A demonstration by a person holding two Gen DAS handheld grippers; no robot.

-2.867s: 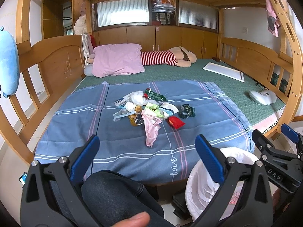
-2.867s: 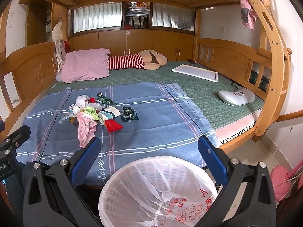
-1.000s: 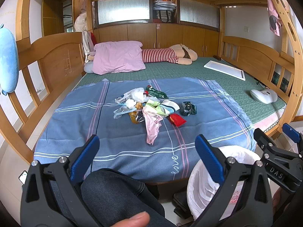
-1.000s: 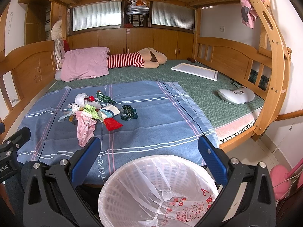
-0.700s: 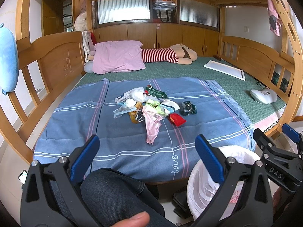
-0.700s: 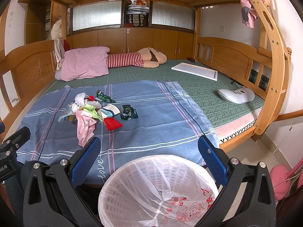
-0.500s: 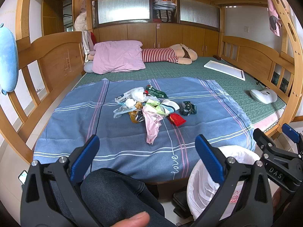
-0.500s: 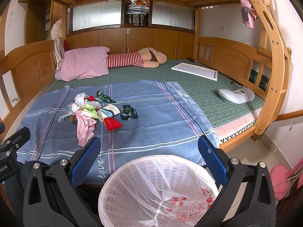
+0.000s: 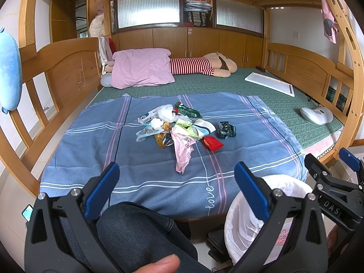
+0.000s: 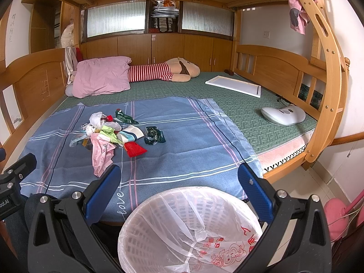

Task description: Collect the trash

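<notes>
Your trash pile [image 9: 179, 127] lies in the middle of the blue sheet [image 9: 250, 122] on the bed, well apart from both claws, and nothing in it has been lifted yet. It looks like light, crumpled stuff: thin plastic bags, snack wrappers, a wad of tissue. Expect it to be soft, a bit slippery, and prone to slide or flutter rather than resist. The pink plastic bag [image 10: 101, 152] trails closest to you; pinch it where the film is bunched, not on a flat single layer. The red wrapper [image 10: 134, 149] and the dark green wrapper [image 10: 154, 135] sit a little apart from the heap, so they should come away singly. Your left claw [image 9: 176, 187] is spread wide with nothing between its blue pads, hanging over your knee short of the bed. Your right claw [image 10: 178, 190] is equally wide and empty, poised above the lined white bin [image 10: 159, 232] at the bed's near edge.
</notes>
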